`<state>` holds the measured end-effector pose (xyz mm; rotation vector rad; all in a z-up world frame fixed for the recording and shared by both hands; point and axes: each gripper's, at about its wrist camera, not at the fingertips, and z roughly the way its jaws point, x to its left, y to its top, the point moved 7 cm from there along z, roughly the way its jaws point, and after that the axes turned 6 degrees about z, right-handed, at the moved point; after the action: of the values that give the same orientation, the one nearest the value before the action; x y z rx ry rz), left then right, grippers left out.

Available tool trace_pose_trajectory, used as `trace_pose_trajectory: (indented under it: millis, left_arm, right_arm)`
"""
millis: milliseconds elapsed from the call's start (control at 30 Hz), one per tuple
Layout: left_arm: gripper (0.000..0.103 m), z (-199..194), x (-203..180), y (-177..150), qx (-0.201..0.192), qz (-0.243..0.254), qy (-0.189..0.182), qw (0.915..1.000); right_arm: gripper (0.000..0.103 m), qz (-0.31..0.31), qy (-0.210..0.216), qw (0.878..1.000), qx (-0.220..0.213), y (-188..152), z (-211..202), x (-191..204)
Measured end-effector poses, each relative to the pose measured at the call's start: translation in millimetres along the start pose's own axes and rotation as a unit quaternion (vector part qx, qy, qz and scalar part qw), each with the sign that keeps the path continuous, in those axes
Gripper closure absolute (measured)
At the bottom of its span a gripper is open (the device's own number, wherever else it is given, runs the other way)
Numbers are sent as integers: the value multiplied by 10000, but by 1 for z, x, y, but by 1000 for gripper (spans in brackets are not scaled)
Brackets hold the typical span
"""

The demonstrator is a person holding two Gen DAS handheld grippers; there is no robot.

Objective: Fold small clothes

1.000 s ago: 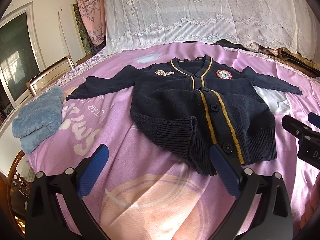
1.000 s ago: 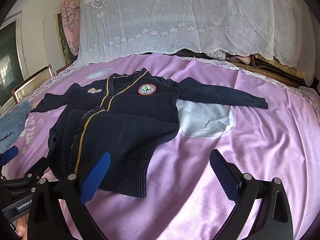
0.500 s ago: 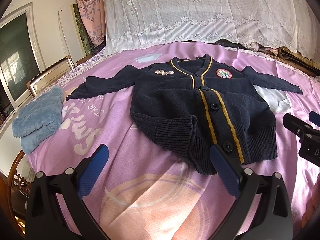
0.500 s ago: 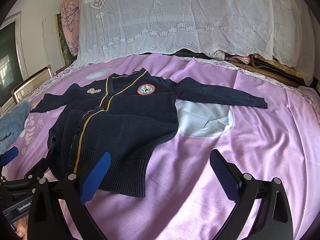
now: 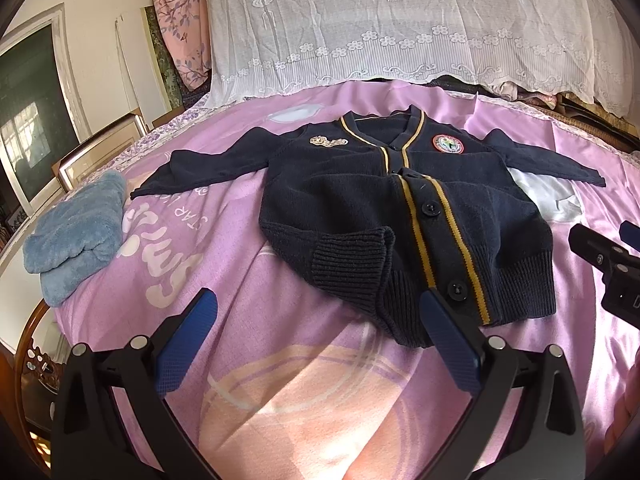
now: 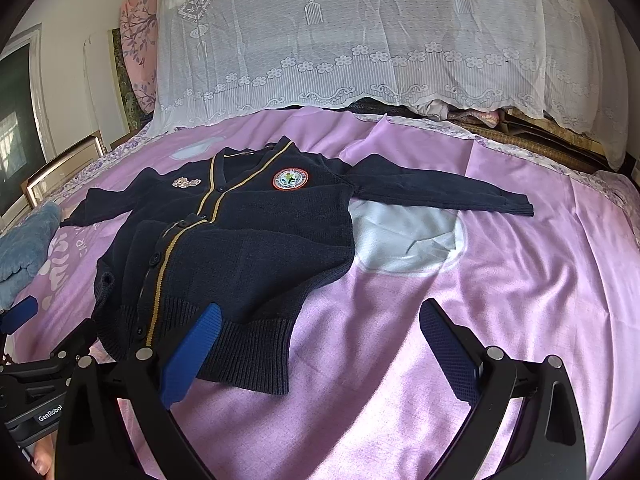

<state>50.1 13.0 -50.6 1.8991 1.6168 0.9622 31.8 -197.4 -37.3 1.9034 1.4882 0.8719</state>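
My left gripper [image 5: 316, 316] is hovering with its jaws spread wide and gripping nothing, just short of the near hem of the cardigan [image 5: 404, 216]. My right gripper [image 6: 320, 328] is likewise spread wide and empty, its left finger [image 6: 192, 350] showing in front of the ribbed hem while its right finger sits over bare bedspread [image 6: 500, 300].

The cardigan is lying face up on the bedspread, buttoned, both sleeves stretched out to the sides. The hem corner [image 5: 352, 260] on my left is turned up and bunched; the rest of the body is lying fairly flat.

Hazards I am anticipating:
- The bunched corner is likely to be trapped inside a fold if I am not flattening it first, giving a lumpy result.
- The knit looks thick and loose, so a shallow pinch is liable to catch only the top layer and pull the front away from the back.
- The bedspread is thin and slack; a low approach risks my fingers pinching it along with the hem.
- Uneven pulls from the two grippers are likely to skew the button line.

A blue towel [image 5: 76, 232] is lying well apart on my left, clear of the work.
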Motion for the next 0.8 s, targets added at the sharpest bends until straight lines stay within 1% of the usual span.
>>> trace_pose_trajectory:
  millis: [800]
  left_arm:
    - [4,1,-2,-1,19,-6,-5,10000]
  right_arm:
    - [3,15,-5,10000,-3,-1,0,-3]
